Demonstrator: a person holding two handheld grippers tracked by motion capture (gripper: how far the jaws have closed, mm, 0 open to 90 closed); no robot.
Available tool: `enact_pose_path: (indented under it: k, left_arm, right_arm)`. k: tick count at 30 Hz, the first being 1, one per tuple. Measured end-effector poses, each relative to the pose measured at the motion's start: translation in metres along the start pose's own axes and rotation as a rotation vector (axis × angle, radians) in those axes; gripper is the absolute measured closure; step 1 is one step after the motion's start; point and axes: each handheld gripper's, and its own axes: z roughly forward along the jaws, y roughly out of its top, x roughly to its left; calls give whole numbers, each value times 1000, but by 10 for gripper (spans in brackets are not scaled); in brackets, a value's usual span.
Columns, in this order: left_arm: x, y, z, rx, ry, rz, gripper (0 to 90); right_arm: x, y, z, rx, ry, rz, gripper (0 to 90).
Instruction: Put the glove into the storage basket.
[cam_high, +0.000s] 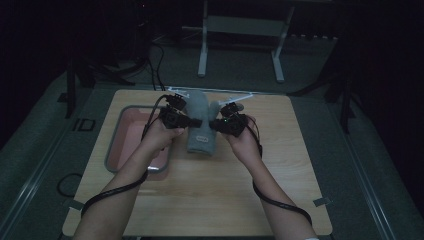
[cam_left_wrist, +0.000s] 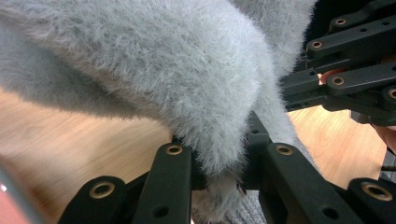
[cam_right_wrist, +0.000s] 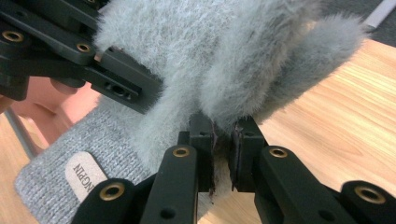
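Wooden table (cam_high: 210, 200), dim room. Nearest the person, the left gripper (cam_high: 186, 121) and right gripper (cam_high: 216, 125) are each clamped on an edge of the grey mitten (cam_high: 201, 120), held between them above the tabletop — cuff toward the person. Step in hand: carrying it. Next, judged: a coordinated move toward the pink tray (cam_high: 116, 131) at left — equal tension needed.

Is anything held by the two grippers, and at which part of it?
Both hold the grey mitten. The left gripper pinches its fuzzy edge on one side, and the right gripper pinches the fuzzy edge on the other side, near the thumb.
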Motion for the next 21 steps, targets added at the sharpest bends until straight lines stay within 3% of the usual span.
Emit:
enact_pose_path:
  k: [11, 15, 21]
  left_arm:
    - [22, -12, -45, -3, 27, -39, 787]
    - [31, -18, -62, 2, 54, -42, 787]
    - [47, -29, -79, 15, 88, -68, 787]
  right_arm:
    - [34, 27, 20, 6, 43, -34, 820]
    - [50, 36, 30, 8, 53, -51, 820]
    - [68, 46, 48, 14, 77, -37, 820]
